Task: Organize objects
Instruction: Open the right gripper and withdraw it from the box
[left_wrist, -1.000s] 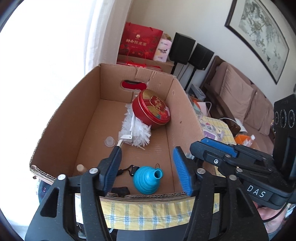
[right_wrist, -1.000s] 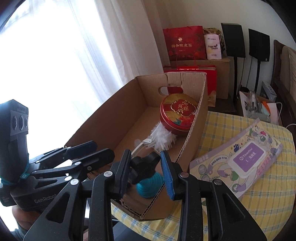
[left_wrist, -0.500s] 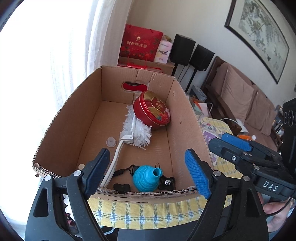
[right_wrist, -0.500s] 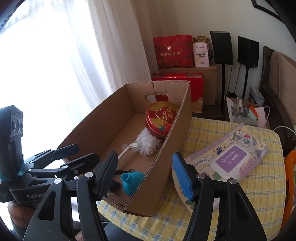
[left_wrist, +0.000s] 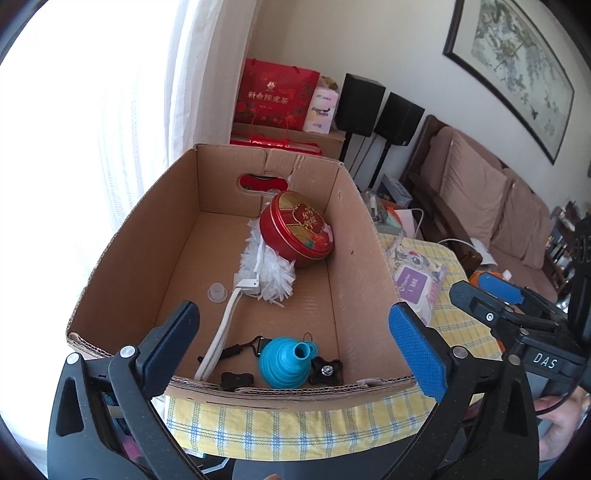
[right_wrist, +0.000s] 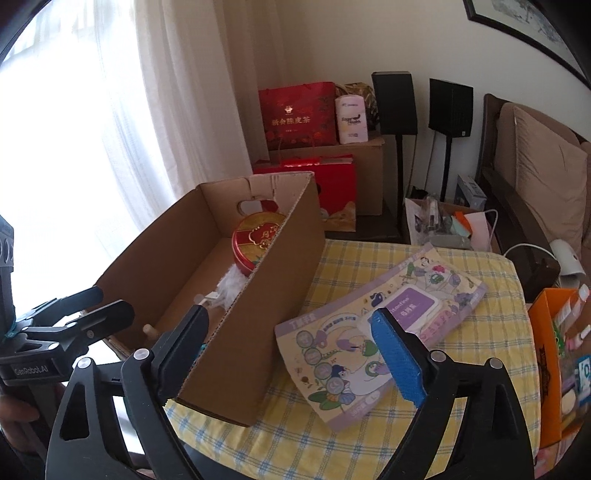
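With the jaws of the left gripper and right gripper just opened wide and empty, the cardboard box already holds tin, duster and funnel, while the wipes pack lies at 3 o'clock beside it, apparently still unpacked.

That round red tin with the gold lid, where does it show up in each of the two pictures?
Left wrist view: the red tin sits centre frame, tilted, at the far right of the cardboard box, on the white duster.
Right wrist view: the tin is left of centre, half hidden behind the box's near wall.
Shared landmark: the red gift bag by the curtain.
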